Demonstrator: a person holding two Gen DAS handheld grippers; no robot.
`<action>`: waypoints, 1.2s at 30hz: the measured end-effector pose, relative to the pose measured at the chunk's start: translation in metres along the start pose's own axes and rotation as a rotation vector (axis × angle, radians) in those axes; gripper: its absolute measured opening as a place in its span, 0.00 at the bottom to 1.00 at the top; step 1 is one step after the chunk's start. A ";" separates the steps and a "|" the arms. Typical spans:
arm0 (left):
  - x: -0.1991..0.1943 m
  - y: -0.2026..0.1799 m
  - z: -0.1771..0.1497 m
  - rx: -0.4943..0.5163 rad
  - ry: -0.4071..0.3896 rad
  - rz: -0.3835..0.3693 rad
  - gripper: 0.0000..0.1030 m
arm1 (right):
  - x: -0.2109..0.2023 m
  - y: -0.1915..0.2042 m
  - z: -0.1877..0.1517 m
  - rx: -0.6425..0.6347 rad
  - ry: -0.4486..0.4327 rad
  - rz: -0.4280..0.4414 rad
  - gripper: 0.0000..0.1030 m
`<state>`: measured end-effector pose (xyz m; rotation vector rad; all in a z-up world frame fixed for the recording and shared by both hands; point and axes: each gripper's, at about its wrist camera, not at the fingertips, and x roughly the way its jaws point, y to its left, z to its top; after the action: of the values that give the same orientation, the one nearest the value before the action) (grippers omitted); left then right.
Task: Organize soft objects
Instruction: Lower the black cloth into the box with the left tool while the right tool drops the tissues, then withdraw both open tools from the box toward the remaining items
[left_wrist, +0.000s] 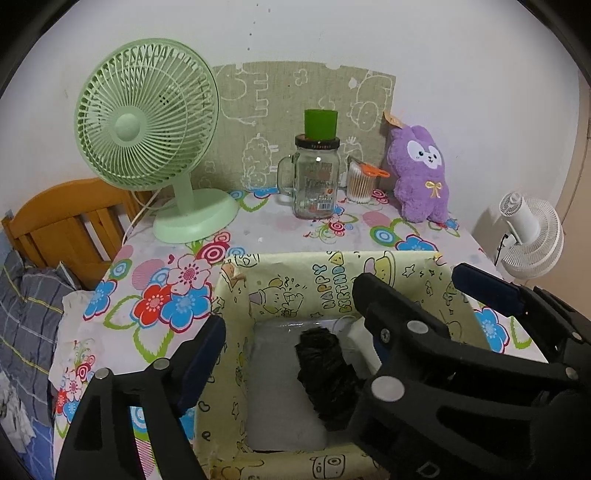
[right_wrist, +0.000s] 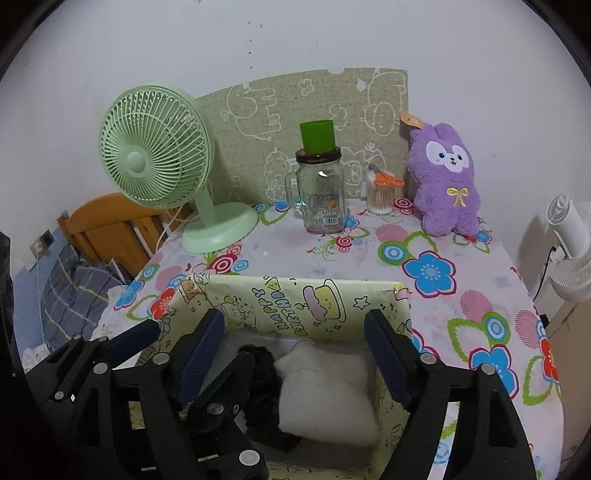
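Observation:
A yellow cartoon-print box (left_wrist: 332, 275) (right_wrist: 295, 302) stands at the table's near edge. Inside lie a black fuzzy soft object (left_wrist: 323, 373) (right_wrist: 260, 360) and a white soft pillow (right_wrist: 325, 391) (left_wrist: 364, 341). A purple plush rabbit (left_wrist: 421, 170) (right_wrist: 447, 181) sits upright at the table's back right. My left gripper (left_wrist: 288, 314) is open and empty over the box's left part. My right gripper (right_wrist: 295, 325) is open and empty over the box, above the pillow. Each gripper shows in the other's view, the right one (left_wrist: 413, 295) and the left one (right_wrist: 192, 358).
A green desk fan (left_wrist: 147, 147) (right_wrist: 162, 162) stands at the back left. A glass jar (left_wrist: 316, 177) (right_wrist: 323, 192) with a green cup on top and a cotton-swab tub (left_wrist: 360, 182) with orange scissors stand at the back. A white fan (left_wrist: 528, 236) is off the right edge, a wooden bed frame (left_wrist: 66, 221) on the left.

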<state>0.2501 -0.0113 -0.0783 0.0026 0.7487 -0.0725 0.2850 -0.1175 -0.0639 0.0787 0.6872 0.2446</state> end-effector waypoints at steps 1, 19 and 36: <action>-0.002 0.000 0.000 0.002 -0.005 0.000 0.86 | -0.003 0.000 0.000 0.000 -0.005 -0.003 0.81; -0.055 -0.005 -0.002 0.018 -0.099 0.022 0.96 | -0.060 0.009 -0.001 -0.002 -0.089 -0.025 0.95; -0.114 -0.004 -0.018 0.001 -0.176 0.014 0.96 | -0.128 0.020 -0.015 -0.012 -0.158 -0.048 0.96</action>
<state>0.1546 -0.0071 -0.0143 0.0022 0.5727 -0.0584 0.1755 -0.1300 0.0065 0.0696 0.5296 0.1941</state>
